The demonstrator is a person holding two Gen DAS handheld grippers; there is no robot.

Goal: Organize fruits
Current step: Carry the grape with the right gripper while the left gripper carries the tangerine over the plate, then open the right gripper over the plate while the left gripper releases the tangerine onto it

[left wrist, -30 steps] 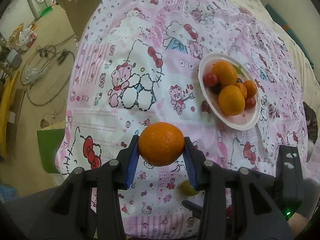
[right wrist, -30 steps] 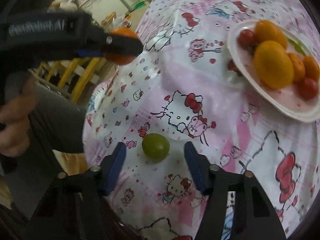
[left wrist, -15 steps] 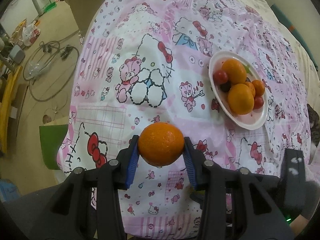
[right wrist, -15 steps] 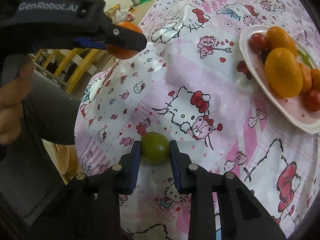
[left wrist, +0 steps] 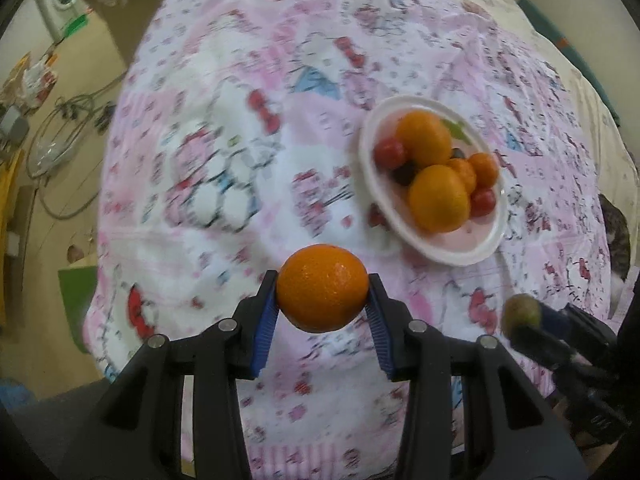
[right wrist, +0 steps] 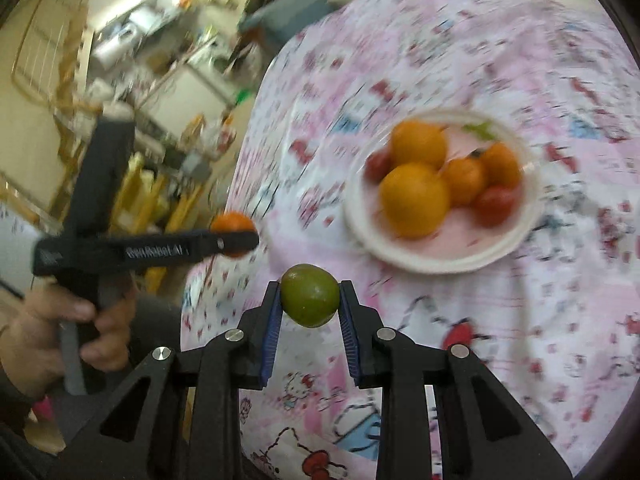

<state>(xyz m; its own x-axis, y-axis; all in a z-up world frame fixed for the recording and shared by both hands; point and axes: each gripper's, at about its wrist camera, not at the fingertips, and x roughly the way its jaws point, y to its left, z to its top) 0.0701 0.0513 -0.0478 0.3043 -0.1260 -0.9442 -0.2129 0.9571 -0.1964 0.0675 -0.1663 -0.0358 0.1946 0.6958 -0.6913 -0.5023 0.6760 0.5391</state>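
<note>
Since a second before, the right claw had closed on the green fruit that had lain on the cloth and lifted it clear, while the left claw had kept its grip on the orange throughout. The table, covered in a pink cartoon-print cloth, filled most of what I could see. On it sat the white plate, holding two big oranges, smaller orange fruits, red ones and a dark one. The left claw was clamped on the orange, held in the air above the near part of the cloth, short of the plate. The right claw was pinched on the green fruit, also off the cloth and near the plate's front rim. A hand gripped the left tool's handle.
</note>
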